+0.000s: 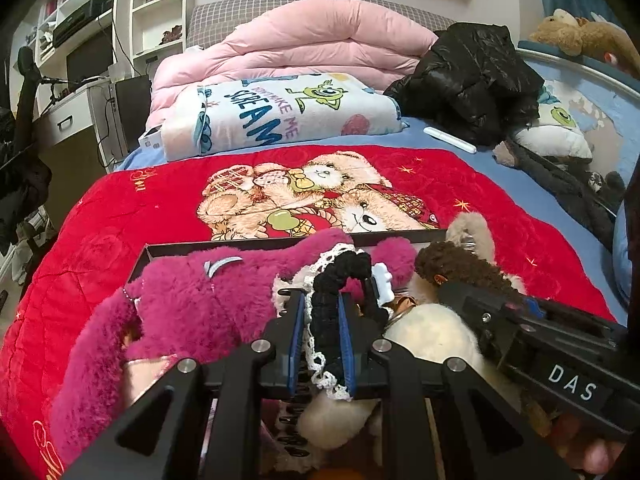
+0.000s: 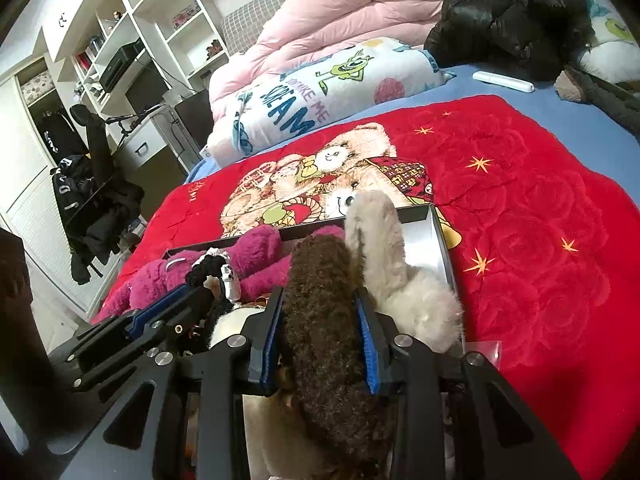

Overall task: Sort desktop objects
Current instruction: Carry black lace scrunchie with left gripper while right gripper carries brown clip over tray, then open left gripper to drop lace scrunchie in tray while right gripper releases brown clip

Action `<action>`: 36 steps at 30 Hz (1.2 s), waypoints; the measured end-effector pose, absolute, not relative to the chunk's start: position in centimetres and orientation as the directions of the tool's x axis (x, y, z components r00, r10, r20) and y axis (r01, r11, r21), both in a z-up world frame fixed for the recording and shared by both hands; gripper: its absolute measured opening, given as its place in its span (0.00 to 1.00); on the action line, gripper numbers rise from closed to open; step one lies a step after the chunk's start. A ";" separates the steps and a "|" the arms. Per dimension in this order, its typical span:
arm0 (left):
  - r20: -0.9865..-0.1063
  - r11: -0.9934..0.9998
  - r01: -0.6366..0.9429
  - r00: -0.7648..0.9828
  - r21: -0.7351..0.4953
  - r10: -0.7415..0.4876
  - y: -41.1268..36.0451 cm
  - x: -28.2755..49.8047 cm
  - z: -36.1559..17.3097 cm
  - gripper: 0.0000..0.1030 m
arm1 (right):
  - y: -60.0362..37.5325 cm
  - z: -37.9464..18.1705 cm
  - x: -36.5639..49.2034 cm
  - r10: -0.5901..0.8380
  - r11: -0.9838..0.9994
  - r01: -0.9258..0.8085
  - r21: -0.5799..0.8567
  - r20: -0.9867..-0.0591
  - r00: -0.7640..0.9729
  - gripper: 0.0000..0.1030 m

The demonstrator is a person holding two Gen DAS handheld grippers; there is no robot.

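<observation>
A shallow dark box lies on the red bear blanket and holds plush toys. A magenta plush fills its left side; it also shows in the right wrist view. My left gripper is shut on a black crocheted piece with white lace trim. My right gripper is shut on a brown curly plush part, next to a beige long-eared plush. The right gripper reaches in from the right in the left wrist view. The left gripper shows at the left in the right wrist view.
The box's grey right wall stands beside the beige plush. Behind lie a folded cartoon towel, a pink quilt, a black jacket and a white pen-like object. A desk and shelves stand to the left.
</observation>
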State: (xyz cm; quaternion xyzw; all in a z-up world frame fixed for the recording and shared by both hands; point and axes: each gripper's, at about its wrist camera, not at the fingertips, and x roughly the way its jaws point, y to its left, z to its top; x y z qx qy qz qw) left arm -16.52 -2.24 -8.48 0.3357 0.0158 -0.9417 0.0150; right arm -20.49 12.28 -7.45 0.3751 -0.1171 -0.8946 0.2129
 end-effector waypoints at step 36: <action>-0.573 -0.998 0.040 -0.818 0.038 -0.055 -1.7 -15.2 -5.7 1.00 | 12.9 -5.0 -19.8 -0.542 -0.837 0.353 0.419 -0.542 -0.642 1.00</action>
